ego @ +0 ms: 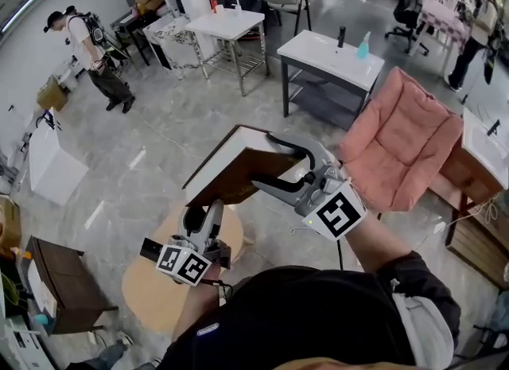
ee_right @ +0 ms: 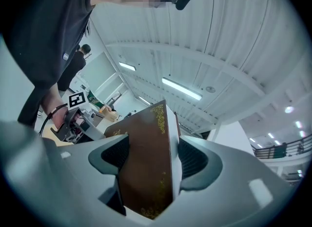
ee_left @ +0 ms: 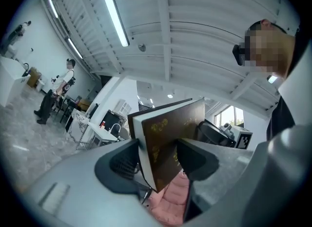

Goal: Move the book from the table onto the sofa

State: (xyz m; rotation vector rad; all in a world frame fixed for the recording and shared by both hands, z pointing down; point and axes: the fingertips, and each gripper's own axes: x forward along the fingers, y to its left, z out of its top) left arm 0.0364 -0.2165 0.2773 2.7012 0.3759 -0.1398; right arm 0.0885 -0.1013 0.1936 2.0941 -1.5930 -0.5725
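One brown book is hanging in the air just left of the one pink sofa, with the left claw and the right claw both clenching it.

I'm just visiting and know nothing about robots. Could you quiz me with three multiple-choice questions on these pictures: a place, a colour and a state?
1. Where is the book? A in a drawer; B held up in the air; C on a shelf.
2. What colour is its cover? A blue; B plain white; C brown with gold ornament.
3. How do the left gripper and right gripper stand? A both shut on the book; B both open and empty; C only one grips.
Answers: 1 B, it hangs between the grippers, resting on nothing. 2 C, both gripper views show it. 3 A, each one's pads press on it.
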